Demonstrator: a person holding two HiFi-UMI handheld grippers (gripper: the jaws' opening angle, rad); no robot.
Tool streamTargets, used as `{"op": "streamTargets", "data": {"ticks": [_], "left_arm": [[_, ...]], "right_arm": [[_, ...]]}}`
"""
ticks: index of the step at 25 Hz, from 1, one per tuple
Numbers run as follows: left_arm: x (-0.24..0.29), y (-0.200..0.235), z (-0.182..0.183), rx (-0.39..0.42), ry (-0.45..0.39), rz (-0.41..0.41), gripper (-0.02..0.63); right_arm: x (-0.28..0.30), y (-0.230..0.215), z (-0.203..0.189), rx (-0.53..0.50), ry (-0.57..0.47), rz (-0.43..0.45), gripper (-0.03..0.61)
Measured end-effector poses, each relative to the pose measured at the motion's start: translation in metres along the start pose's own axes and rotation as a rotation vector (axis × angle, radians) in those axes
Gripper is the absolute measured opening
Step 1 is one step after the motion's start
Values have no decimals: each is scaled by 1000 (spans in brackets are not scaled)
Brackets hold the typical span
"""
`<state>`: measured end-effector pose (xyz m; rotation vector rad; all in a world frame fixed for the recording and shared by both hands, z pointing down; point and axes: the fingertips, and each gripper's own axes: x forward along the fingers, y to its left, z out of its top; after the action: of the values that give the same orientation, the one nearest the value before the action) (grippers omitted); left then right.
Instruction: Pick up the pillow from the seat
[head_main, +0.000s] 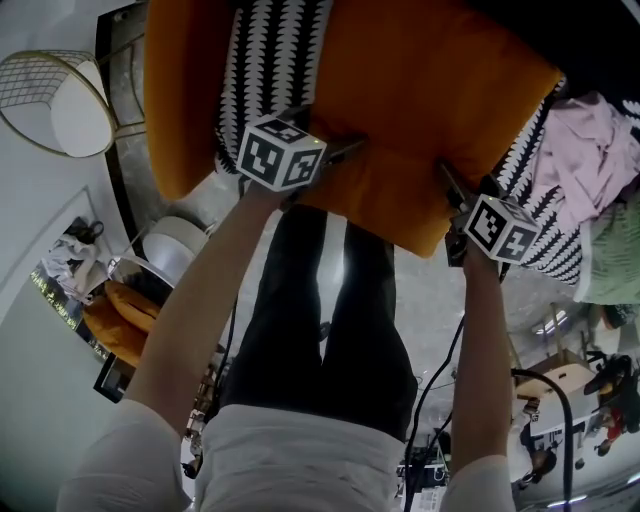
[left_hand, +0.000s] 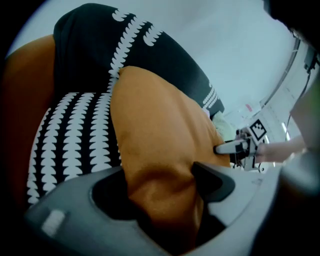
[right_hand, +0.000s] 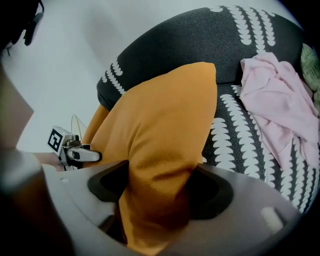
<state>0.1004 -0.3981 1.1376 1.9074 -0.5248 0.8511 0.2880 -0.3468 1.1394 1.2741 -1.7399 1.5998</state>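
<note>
In the head view the pillow (head_main: 420, 110) runs off the frame at 12 o'clock and hides most of the seat (head_main: 270, 60). The pink cloth (head_main: 590, 150) is cut off at 3 o'clock. Clutter (head_main: 570, 400) at 5 o'clock is too small to tell.

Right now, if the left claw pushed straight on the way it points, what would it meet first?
The orange pillow, which is pinched in the left claw. Behind it is probably the black-and-white patterned seat.

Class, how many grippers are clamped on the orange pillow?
2. The left gripper pinches the left side of the pillow; the right gripper pinches its right side. Neither is hidden.
</note>
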Motion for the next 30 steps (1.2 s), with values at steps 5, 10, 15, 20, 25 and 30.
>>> {"op": "streamTargets", "data": {"ticks": [5,10,15,20,25,30], "left_arm": [[-8,-23,5,86,0,4,247],[-23,-51,10,114,-30,7,212],[-38,-63,12,93,-41,-8,215],[-55,-71,13,81,-49,-7,218],[-86,-102,27,100,-77,-10,220],[-118,-141,46,96,-100,-3,222]], "right_arm": [[-13,16,2,-68,-13,20,262],[-43,26,6,-85,-59,15,232],[-59,37,10,-98,-56,20,233],[-72,50,12,-103,-45,22,233],[-113,69,22,-124,-57,24,235],[-161,86,38,-136,-69,23,235]]}}
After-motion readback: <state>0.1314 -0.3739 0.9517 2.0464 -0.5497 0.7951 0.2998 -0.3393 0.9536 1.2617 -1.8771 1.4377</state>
